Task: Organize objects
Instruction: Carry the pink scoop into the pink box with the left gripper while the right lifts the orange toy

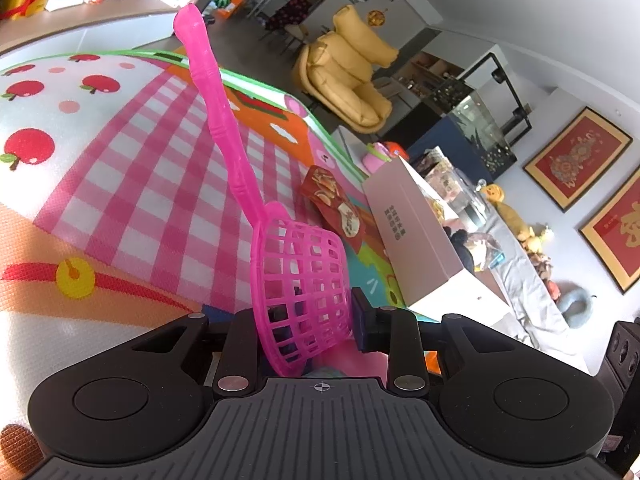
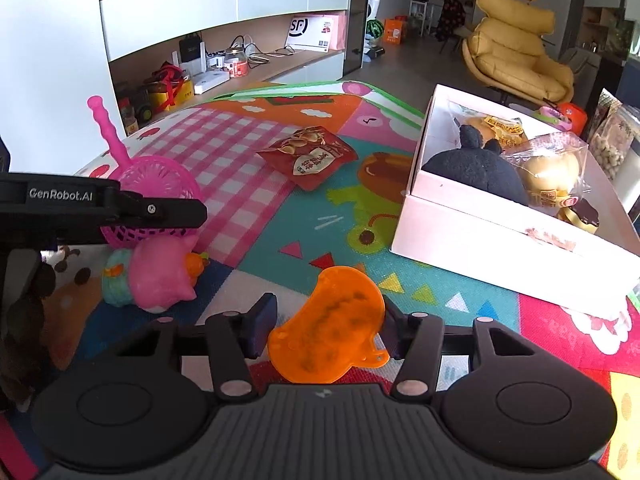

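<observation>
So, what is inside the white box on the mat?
The white box holds a black plush, wrapped buns and a yellow snack packet. The plush and buns cover the bottom, so anything under them cannot be seen.

My left camera sits low over the mat (image 1: 132,168), facing the far chair (image 1: 348,80). My right one looks down from higher. Both share the mat (image 2: 280,216), snack bag (image 2: 310,156), box (image 2: 460,236) and chair (image 2: 516,52).

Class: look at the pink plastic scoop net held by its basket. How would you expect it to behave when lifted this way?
The pink scoop net is probably light: its basket is open lattice. The left gripper holds the basket, so the long handle sticking up may sway or lever it round. The thin ribs look slightly bendy and could flex under a squeeze.
</observation>
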Demonstrator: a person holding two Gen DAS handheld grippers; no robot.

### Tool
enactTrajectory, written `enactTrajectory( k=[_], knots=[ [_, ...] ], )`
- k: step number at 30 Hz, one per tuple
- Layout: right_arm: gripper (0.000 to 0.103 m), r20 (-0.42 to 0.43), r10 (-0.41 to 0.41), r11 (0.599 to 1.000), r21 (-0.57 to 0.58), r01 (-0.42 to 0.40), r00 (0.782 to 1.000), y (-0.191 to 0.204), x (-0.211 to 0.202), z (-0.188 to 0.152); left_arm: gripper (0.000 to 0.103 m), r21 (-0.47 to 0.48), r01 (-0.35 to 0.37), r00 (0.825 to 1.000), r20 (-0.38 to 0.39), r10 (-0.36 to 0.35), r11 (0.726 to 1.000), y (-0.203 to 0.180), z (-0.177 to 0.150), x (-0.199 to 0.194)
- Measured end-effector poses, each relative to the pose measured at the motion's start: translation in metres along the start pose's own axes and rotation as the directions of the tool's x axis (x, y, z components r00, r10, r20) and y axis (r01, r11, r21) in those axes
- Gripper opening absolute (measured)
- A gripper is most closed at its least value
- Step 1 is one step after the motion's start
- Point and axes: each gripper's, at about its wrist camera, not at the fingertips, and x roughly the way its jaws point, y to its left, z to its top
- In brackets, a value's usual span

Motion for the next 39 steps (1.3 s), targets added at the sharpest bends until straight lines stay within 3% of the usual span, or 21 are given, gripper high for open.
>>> enactTrajectory(
  k=[7,18,30,39],
  knots=[
    [0.053,0.005,-0.040,0.999,-0.025,0.040,0.999,-0.002,-0.009,-0.007,0.029,0.032,-0.024,1.000,-0.009,0.025,0.999,-0.007,0.001,-0.001],
    [0.053,0.026,-0.060,0.998,-0.009,0.060,0.998,-0.019,-0.034,-0.020,0.029,0.096,0.022,1.000,-0.009,-0.021,0.995,-0.047,0.000,-0.016],
    [0.053,0.133,-0.064,0.997,0.052,0.057,0.989,-0.046,-0.076,-0.034,0.029,0.155,0.102,0.993,-0.075,-0.091,0.983,-0.106,-0.003,-0.001],
    [0.053,0.215,-0.072,0.994,0.100,0.051,0.974,-0.060,-0.087,-0.049,0.029,0.280,0.091,0.993,-0.098,-0.066,0.956,-0.160,0.015,0.022]
  ],
)
